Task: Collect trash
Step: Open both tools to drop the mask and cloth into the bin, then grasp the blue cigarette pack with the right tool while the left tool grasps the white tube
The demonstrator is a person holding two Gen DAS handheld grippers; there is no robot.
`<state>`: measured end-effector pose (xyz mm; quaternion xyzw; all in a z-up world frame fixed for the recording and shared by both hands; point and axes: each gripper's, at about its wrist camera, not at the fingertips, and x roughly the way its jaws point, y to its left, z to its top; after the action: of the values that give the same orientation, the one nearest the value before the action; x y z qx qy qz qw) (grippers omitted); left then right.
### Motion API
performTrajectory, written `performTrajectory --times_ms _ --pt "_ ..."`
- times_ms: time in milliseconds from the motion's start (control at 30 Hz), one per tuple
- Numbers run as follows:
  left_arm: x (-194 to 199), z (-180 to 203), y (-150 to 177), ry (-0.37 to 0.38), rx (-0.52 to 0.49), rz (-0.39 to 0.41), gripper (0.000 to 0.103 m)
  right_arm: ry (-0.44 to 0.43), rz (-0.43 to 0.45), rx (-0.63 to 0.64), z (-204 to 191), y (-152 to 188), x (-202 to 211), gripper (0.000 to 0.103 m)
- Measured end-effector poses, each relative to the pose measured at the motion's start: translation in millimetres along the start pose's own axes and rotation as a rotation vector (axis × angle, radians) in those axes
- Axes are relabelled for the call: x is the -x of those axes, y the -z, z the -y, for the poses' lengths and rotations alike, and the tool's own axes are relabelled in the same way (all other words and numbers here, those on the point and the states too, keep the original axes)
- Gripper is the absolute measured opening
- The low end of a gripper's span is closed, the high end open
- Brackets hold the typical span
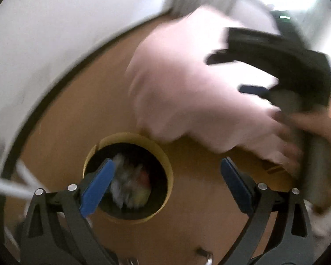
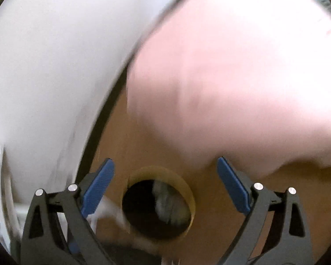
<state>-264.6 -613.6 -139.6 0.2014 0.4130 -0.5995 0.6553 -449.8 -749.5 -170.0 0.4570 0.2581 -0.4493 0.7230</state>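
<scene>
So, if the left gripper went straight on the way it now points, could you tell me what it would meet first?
Probably the brown tabletop just right of the round hole holding trash. The left gripper is open and empty; blur leaves depth uncertain.

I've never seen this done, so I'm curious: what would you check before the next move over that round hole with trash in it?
1. Left gripper open, holding nothing: ok.
2. Right gripper open, holding nothing: ok.
3. Round hole unblocked: ok.
4. Trash down inside the hole: ok.
5. Pink bag position and grip: cannot tell, blurred.
6. More trash left on the brown surface: cannot tell.
</scene>
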Motion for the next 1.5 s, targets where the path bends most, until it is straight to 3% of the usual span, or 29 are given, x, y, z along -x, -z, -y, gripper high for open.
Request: performTrajectory --times_ms 33,133,233,300,433,567,667,733,800,867,1100,1233,1500 --pt "23 14 -6 0.020 -0.034 0.048 0.094 0.037 0.142 -0.006 0 -10 37 0.097" --pt "115 43 -20 0.076 -0.121 0.205 0.094 0.094 0.358 0.006 -9 -16 96 0.097" --pt "202 33 -25 -0.018 -0.135 0.351 0.096 0.016 0.421 0.052 -41 -4 129 0.097" --pt "257 -1 -15 -0.155 -0.069 0.440 0.096 -0.058 0.405 0.136 -73 7 140 0.097" --pt "341 -94 34 -0.429 0.209 0.530 0.096 -0.174 0.379 0.325 -145 44 159 0.097" --pt "424 -208 135 -0.764 0.638 0.562 0.096 -0.213 0.360 0.549 -226 97 169 0.097" --pt "469 -267 204 -0.934 0.933 0.534 0.096 -0.194 0.346 0.661 -288 134 172 0.097" --pt "487 -293 231 -0.990 1.064 0.523 0.096 -0.210 0.344 0.700 -335 157 175 0.097" --pt "505 -321 252 -0.980 1.156 0.530 0.096 -0.246 0.324 0.752 -380 184 175 0.097" --pt "511 -345 254 -0.965 1.175 0.517 0.096 -0.321 0.282 0.850 -437 219 174 0.097" --pt "498 -440 212 -1.013 1.049 0.358 0.096 -0.426 0.161 1.118 -583 333 159 0.097" --pt "488 -479 214 -0.990 1.086 0.324 0.096 -0.419 0.124 1.205 -625 375 150 0.097" --pt "468 -513 217 -0.982 1.093 0.247 0.096 -0.346 0.089 1.222 -696 425 130 0.096"
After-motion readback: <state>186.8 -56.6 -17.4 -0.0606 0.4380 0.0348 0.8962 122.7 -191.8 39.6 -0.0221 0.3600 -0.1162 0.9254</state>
